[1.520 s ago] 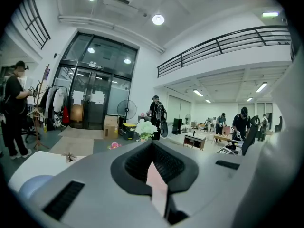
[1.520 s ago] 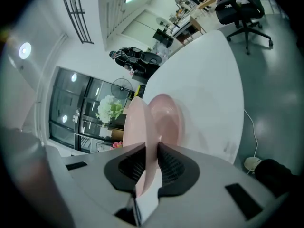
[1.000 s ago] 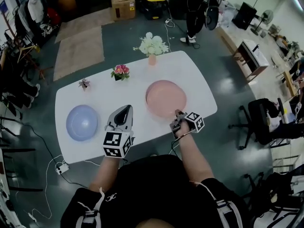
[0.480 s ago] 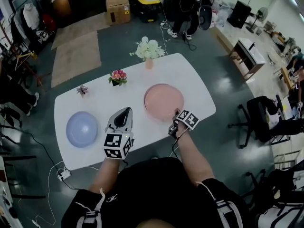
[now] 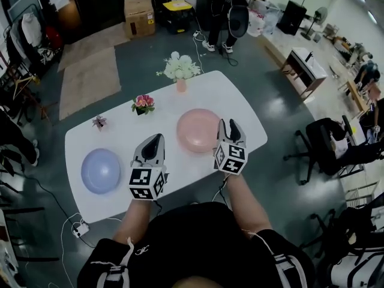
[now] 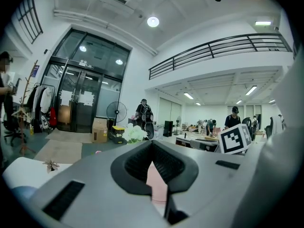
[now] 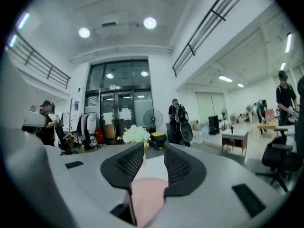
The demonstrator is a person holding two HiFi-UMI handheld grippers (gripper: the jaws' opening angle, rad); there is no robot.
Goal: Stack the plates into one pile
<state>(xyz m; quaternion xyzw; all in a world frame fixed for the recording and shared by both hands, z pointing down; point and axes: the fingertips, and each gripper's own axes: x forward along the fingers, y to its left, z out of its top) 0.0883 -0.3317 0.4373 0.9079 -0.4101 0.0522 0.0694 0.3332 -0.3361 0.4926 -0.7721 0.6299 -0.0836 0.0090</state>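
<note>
Plates lie unstacked on the white table (image 5: 120, 138), one to each side of the left gripper (image 5: 155, 139). The pink plate (image 5: 198, 129) sits ahead of that gripper and to its right, in the space between the two grippers. The blue plate (image 5: 101, 170) rests well off to the left gripper's left, far from the pink one. The right gripper (image 5: 230, 125) hangs over the table with its tips at the pink plate's right rim in the head view, not touching it. In the right gripper view the right gripper (image 7: 153, 151) has its jaws spread with a clear gap. They have just been closing somewhat, and nothing stands between them. The pink plate (image 7: 148, 194) shows low in that gap, lying on the table beneath and ahead. In the left gripper view the left gripper (image 6: 152, 144) has its jaw tips pressed together on nothing. A sliver of the pink plate (image 6: 156, 184) shows through the slot behind the tips. A white bouquet (image 5: 178, 68), a pink posy (image 5: 142, 103) and a small sprig (image 5: 99, 122) stand along the table's far side, beyond both grippers.
</note>
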